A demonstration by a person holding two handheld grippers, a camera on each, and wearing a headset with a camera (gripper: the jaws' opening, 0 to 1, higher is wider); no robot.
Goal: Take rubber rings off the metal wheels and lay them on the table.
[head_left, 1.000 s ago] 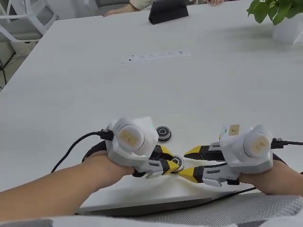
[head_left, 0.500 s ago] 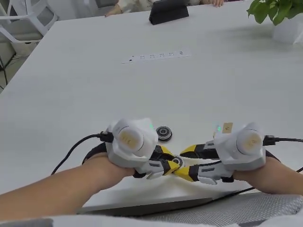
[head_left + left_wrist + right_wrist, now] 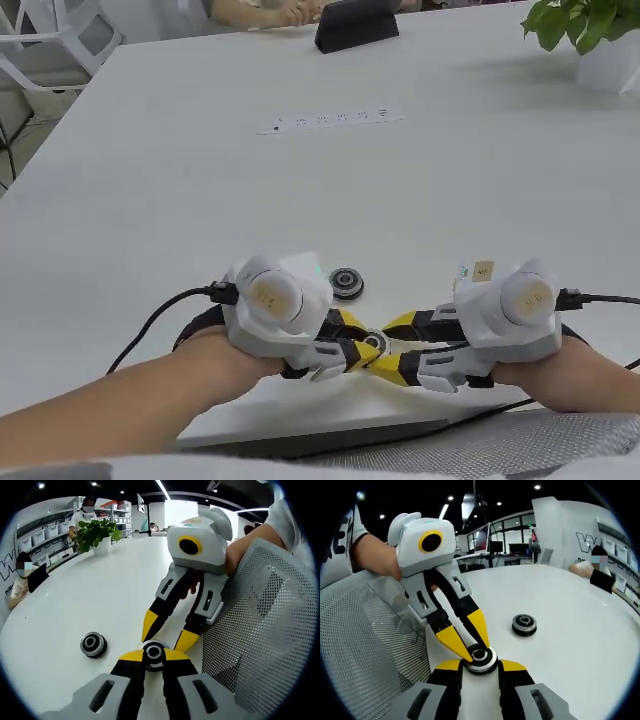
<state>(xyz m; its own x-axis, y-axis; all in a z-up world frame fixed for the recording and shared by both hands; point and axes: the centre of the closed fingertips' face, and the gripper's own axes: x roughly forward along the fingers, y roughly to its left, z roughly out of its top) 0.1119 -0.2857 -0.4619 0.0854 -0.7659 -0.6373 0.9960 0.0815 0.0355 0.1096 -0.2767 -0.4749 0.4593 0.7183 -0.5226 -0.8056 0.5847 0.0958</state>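
Bright, even light; bowed edges

Ceiling spots point(image 3: 537, 487) far above the right gripper point(image 3: 481, 666) light the white table point(image 3: 200, 180) evenly, with soft shadow just beneath the left gripper point(image 3: 360, 352). Both gripper views bow strongly toward their edges

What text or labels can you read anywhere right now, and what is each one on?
"W": big letter on the white wall; the rest is cut off.
Label on the right gripper: too small to read.
Markings on the power strip: too small to read.
Print on the person's dark shirt: blurred and cut off.
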